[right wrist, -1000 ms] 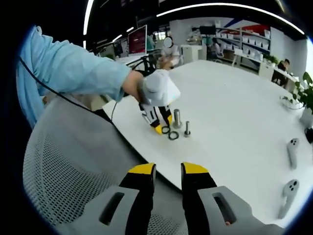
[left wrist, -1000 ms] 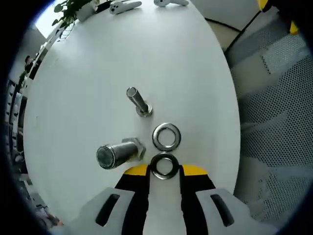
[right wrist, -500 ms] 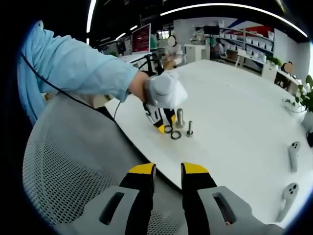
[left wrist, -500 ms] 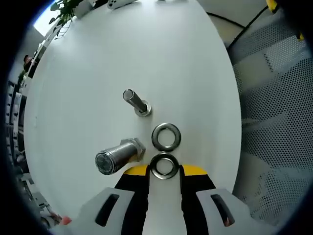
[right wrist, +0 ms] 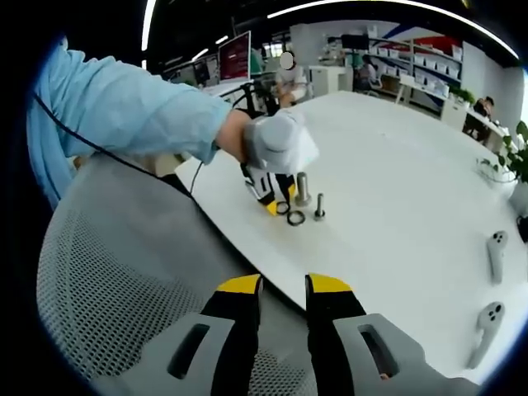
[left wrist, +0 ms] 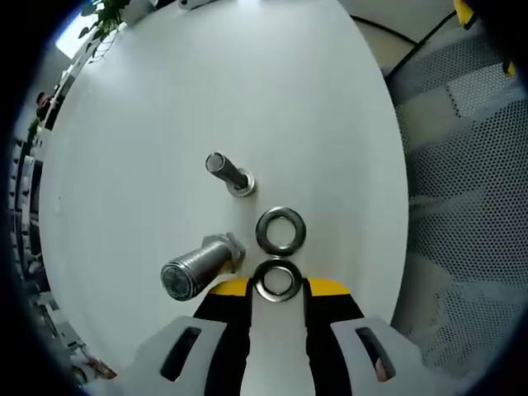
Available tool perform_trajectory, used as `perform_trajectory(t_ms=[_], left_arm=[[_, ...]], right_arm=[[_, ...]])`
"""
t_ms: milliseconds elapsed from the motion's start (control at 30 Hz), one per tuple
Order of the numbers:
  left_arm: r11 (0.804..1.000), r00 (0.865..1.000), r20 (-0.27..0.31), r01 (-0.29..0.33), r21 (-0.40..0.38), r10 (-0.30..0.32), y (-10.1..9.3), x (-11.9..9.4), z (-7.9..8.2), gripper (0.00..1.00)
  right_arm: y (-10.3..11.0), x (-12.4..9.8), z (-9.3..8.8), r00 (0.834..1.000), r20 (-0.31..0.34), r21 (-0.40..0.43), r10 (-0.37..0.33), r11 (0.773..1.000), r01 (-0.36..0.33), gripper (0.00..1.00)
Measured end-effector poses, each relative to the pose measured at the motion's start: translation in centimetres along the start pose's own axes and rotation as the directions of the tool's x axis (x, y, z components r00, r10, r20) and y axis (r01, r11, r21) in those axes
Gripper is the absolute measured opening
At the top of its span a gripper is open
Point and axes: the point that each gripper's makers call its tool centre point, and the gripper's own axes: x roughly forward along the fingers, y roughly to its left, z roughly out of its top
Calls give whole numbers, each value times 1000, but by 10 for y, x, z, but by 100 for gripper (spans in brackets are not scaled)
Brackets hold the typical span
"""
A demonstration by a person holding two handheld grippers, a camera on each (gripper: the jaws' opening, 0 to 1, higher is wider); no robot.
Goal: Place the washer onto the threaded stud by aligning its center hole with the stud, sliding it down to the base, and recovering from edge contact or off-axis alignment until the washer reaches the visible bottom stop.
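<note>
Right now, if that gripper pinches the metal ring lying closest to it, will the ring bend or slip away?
The near washer looks like thick polished steel, so it is probably rigid and heavy for its size. Lying flat on the smooth white table, it may skid instead of lifting. The left gripper has its jaws either side of it, so a pinch could catch only its thin rim.

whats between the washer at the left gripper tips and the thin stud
A second washer lies flat between the near washer and the thin stud, seen in the left gripper view.
</note>
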Motion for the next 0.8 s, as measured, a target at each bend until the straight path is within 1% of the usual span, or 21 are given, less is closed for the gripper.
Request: perform_trajectory(t_ms=[367,533,633,733,800], left_arm=[[1000,1000,5,-5,-10,5,0,0,-1,22],[1000,999,32,4,-14,-4,1,-1,-2,21],[1000,999,47,3,10,-4,0,-1,-2,21],[1000,997,77,12,-9,-11,2,-2,-2,21],[999,993,115,15,-50,-10,3,-1,-1,21]], right_arm=[[0,-1,1,1000,9,2,-3,1000,3,23],[-1,-1,1,1000,10,0,-6,1000,6,23],[-1,-1,1,1000,6,-5,-7,1000,7,23],[-1,-1,1,1000,4,-10,-8,1000,8,23],[-1,-1,1,1000,5,-8,-10,1000,10,23]])
